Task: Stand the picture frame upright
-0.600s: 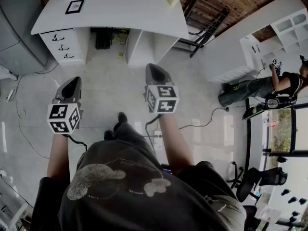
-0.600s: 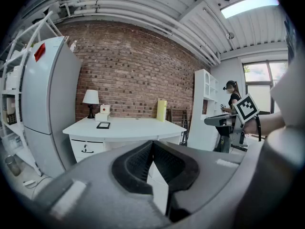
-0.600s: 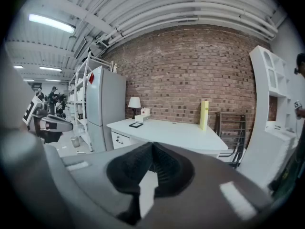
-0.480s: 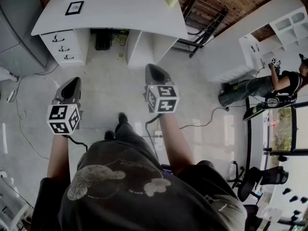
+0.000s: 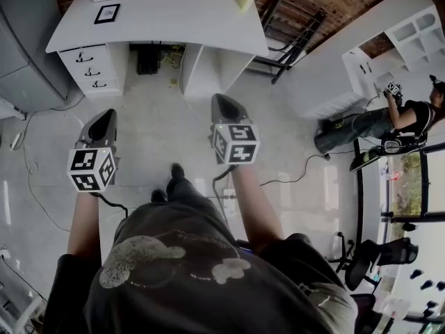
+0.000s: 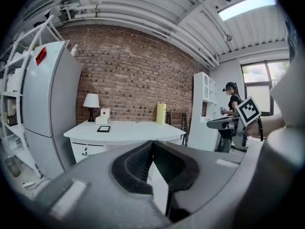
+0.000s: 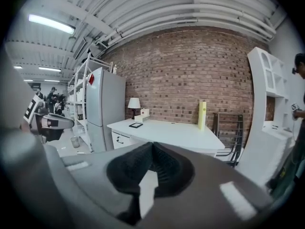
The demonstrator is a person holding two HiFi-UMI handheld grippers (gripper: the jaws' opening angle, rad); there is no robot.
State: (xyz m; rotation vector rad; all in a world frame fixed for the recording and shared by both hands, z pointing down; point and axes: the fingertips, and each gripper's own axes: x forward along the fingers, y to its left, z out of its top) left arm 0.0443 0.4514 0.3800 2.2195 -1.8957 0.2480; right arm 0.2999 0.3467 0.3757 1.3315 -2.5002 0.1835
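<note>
Brick wall [image 7: 190,70] backs the white desk [image 5: 181,16] ahead of me. The picture frame [image 5: 107,12] lies flat on the desk's left end, near the lamp [image 6: 91,102]. I hold the left gripper [image 5: 103,122] and the right gripper [image 5: 224,107] over the floor, well apart from the frame, each with its jaws pressed together on nothing.

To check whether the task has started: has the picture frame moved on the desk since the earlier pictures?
No. The picture frame lies flat at the same spot on the desk, near its left back corner.
</note>
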